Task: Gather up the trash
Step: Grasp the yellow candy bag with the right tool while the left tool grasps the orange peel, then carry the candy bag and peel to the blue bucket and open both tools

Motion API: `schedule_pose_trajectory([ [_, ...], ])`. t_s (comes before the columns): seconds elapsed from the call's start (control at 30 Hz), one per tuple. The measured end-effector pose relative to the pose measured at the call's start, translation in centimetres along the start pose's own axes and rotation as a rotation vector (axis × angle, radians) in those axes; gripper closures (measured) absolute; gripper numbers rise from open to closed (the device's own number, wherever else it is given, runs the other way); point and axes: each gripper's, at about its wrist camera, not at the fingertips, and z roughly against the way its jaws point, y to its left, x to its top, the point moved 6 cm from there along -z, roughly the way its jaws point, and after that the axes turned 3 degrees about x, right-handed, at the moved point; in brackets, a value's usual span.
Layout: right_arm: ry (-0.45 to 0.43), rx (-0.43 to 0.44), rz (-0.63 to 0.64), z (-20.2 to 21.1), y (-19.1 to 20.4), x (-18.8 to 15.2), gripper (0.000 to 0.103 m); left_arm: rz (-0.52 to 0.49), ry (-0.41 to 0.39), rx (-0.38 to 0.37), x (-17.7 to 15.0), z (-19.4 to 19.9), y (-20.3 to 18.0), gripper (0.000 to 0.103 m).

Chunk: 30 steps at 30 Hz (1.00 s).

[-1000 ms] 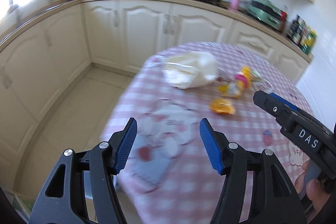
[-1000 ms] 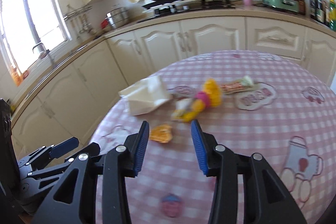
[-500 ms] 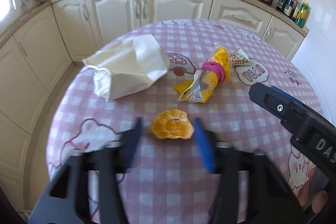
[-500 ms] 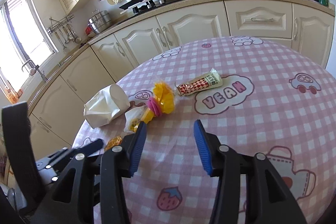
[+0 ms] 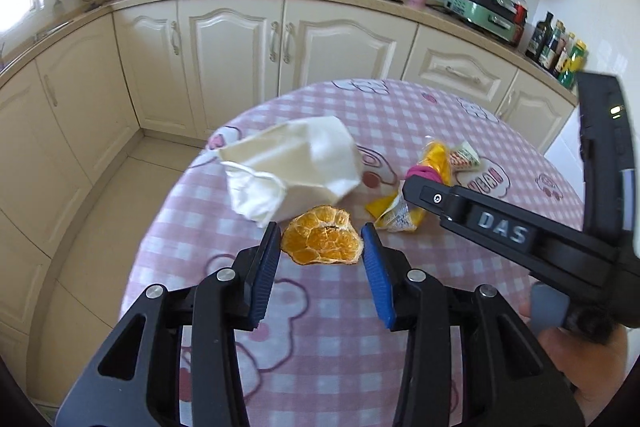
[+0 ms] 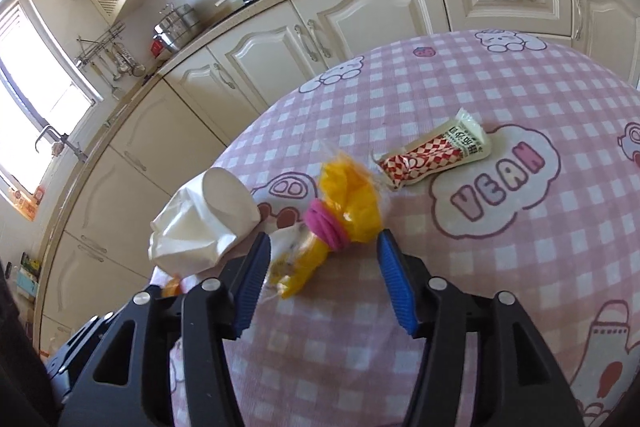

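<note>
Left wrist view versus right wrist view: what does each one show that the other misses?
Only the left wrist view shows the whole orange peel, lying between the blue pads of the left hand-held gripper, with a slight gap visible at the left pad. Only the right wrist view shows the red-and-white checked wrapper in full, and the right hand-held gripper, jaws just opening, straddling the yellow bag with the pink band. Both show the crumpled white bag and the pink checked tablecloth.
</note>
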Motion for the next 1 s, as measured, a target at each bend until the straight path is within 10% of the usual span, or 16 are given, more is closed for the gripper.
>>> schedule_pose_trajectory([
  [0.17,-0.012,-0.061,0.065,-0.9,0.7,0.5,0.05,0.037,-0.009,-0.01,0.2,0.2,1.3,0.064],
  [0.4,0.001,-0.061,0.127,-1.0,2.0,-0.2,0.079,0.062,-0.008,-0.024,-0.3,0.7,2.1,0.064],
  [1.0,-0.102,0.072,0.28,6.9,12.7,-4.0,0.081,0.162,-0.114,0.069,-1.6,8.8,9.4,0.064],
])
